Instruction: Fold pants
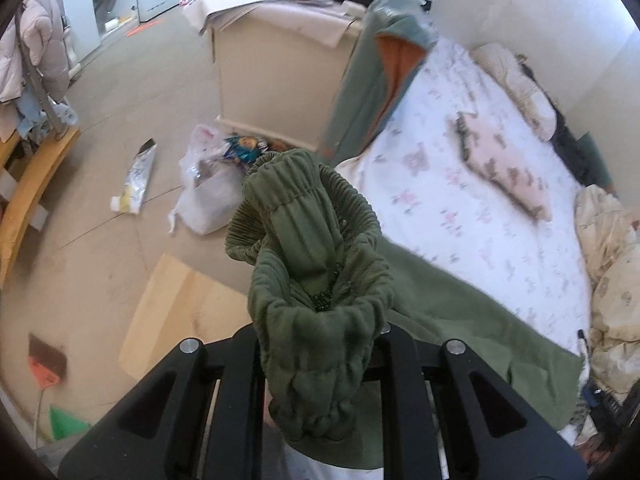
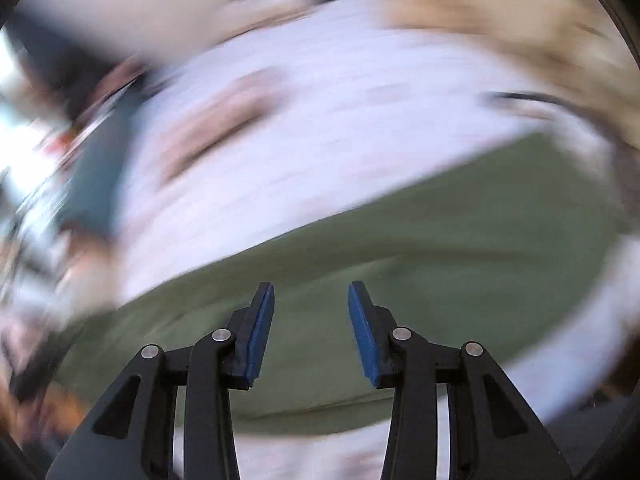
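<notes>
The green pants (image 1: pixel 312 280) are bunched at their ribbed waistband in my left gripper (image 1: pixel 320 344), which is shut on them and holds that end up; its fingertips are hidden by the cloth. The rest of the pants (image 1: pixel 460 320) trails down onto the white flowered bed sheet (image 1: pixel 460 168). In the blurred right wrist view my right gripper (image 2: pixel 311 300) is open and empty, its blue pads (image 2: pixel 260 328) apart, just above the flat green pants (image 2: pixel 400 240) on the sheet.
A beige cabinet (image 1: pixel 276 76) with clutter on top stands beside the bed, a teal jacket (image 1: pixel 376 68) hanging off it. A white plastic bag (image 1: pixel 204 188) and a wrapper (image 1: pixel 138 178) lie on the floor. Pillows and a quilt (image 1: pixel 608 264) sit at the bed's right.
</notes>
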Tool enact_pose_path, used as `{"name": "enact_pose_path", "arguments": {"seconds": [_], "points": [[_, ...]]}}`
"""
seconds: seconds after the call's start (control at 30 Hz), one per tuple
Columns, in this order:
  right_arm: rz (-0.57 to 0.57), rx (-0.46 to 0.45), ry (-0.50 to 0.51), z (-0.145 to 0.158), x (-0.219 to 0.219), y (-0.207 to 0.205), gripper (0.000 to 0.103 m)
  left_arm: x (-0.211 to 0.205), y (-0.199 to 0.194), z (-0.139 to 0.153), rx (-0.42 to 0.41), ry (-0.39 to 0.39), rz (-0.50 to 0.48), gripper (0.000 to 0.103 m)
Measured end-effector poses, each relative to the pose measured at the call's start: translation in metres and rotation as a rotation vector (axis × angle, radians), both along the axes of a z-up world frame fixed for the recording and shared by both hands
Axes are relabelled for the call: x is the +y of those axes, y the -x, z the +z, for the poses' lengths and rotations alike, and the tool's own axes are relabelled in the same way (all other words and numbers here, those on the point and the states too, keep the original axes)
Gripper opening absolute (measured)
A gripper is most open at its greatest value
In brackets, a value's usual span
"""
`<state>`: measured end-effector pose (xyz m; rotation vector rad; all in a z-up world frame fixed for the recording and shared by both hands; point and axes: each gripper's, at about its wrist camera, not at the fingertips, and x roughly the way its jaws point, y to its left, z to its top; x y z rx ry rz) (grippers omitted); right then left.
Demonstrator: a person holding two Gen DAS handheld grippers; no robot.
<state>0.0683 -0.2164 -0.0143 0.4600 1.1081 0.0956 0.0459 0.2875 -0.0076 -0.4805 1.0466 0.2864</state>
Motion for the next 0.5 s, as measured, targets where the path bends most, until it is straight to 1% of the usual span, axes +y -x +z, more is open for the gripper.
{"name": "enact_pose_path", "arguments": {"seconds": [0.07,0.1,0.17,0.2,0.27,0.3,0.37,0.4,0.43,0.47,0.5], "points": [[0.187,0.004,-0.107,-0.010,0.077,-0.008,0.022,-0.008,-0.004,0.004,-0.009,-0.011,-0.015,0.012],[0.261,0.018,-0.135,-0.018,0.109,-0.010,0.015,-0.014,-0.006,0.006,-0.015,-0.024,-0.032,0.012],[0.391,0.044,-0.180,-0.040,0.175,-0.012,0.017,-0.023,-0.009,0.010,-0.018,-0.068,-0.063,0.012],[0.429,0.050,-0.203,-0.050,0.199,-0.013,0.017,-0.030,-0.011,0.012,-0.023,-0.090,-0.095,0.012],[0.481,0.092,-0.252,-0.078,0.242,-0.014,0.017,-0.037,-0.010,0.013,-0.029,-0.109,-0.130,0.012],[0.501,0.111,-0.258,-0.091,0.259,-0.016,0.017,-0.042,-0.010,0.014,-0.037,-0.116,-0.164,0.012],[0.543,0.165,-0.201,-0.123,0.291,-0.018,0.017,-0.048,-0.008,0.017,-0.057,-0.121,-0.206,0.011],[0.554,0.212,-0.176,-0.141,0.301,-0.018,0.015,-0.054,-0.009,0.014,-0.049,-0.110,-0.251,0.011],[0.558,0.272,-0.172,-0.160,0.309,-0.015,0.013,-0.062,-0.011,0.007,-0.022,-0.091,-0.299,0.011],[0.561,0.301,-0.151,-0.171,0.313,-0.012,0.012,-0.073,-0.013,0.001,0.005,-0.106,-0.346,0.011],[0.572,0.301,-0.135,-0.172,0.315,-0.011,0.012,-0.084,-0.011,0.004,-0.004,-0.181,-0.381,0.011]]}}
